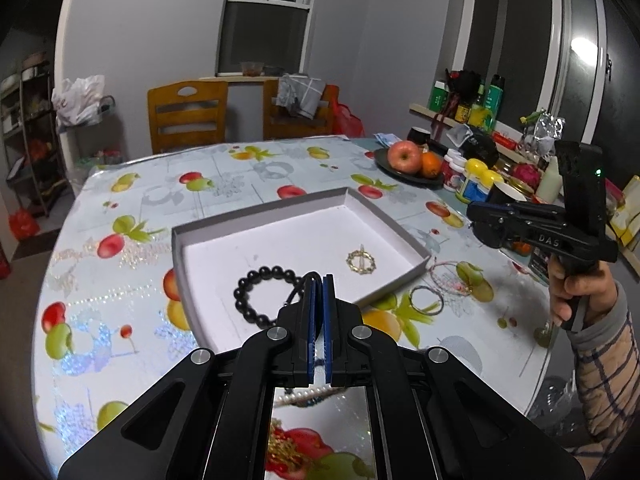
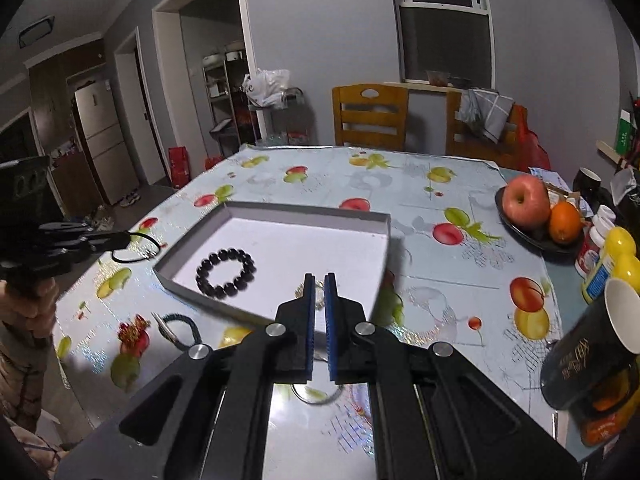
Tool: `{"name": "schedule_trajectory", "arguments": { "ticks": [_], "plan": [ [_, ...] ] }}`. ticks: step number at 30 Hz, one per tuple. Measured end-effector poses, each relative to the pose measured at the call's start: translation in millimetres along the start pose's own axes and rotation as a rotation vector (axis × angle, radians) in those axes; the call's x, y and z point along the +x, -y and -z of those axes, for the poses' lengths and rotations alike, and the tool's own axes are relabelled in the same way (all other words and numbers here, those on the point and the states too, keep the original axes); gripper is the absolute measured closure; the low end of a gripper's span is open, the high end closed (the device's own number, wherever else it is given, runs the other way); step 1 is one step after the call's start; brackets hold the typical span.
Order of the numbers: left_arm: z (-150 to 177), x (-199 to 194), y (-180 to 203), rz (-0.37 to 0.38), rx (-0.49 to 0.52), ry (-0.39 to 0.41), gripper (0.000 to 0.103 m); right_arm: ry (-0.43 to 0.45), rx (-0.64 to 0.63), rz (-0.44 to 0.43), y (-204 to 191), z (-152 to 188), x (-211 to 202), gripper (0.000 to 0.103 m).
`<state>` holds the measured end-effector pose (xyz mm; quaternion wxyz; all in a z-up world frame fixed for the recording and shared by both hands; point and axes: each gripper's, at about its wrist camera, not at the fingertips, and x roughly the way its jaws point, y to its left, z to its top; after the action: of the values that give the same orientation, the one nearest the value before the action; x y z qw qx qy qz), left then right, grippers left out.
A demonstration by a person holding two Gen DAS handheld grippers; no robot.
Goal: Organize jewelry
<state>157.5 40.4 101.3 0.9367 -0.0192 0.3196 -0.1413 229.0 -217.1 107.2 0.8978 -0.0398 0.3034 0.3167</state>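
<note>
Left tongs (image 1: pixel 319 280) clamp a thin black cord loop (image 2: pixel 134 248), holding it in the air beside the left edge of a shallow white box (image 1: pixel 188 236) on the fruit-print table (image 1: pixel 132 200). Right tongs (image 2: pixel 319 280) hover over the box's near edge, blue pads close together with a narrow gap and nothing between them. Inside the box lie a black bead bracelet (image 2: pixel 226 274) on the left and a gold brooch (image 1: pixel 361 261) to its right. On the table near the box rest a dark braided band (image 2: pixel 182 330) and a thin bangle (image 1: pixel 426 300). A plate of fruit (image 2: pixel 532 236) sits at far right.
</note>
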Motion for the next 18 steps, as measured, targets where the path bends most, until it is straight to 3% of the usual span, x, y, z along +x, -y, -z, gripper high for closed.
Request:
{"name": "schedule_trajectory", "arguments": {
  "ticks": [5,12,18],
  "plan": [
    [-4.0,11.1,-5.7,0.001,-0.011,-0.009,0.099,-0.017,0.001,-0.018,-0.5,-5.9,7.4,0.098],
    [3.3,20.8,-6.5,0.012,-0.016,-0.026,0.099,-0.131,0.005,0.005,7.6,30.5,25.1,0.072],
    [6.2,23.6,-5.8,0.015,-0.014,-0.031,0.099,-0.225,-0.013,0.033,12.5,62.6,44.8,0.071]
  ]
}}
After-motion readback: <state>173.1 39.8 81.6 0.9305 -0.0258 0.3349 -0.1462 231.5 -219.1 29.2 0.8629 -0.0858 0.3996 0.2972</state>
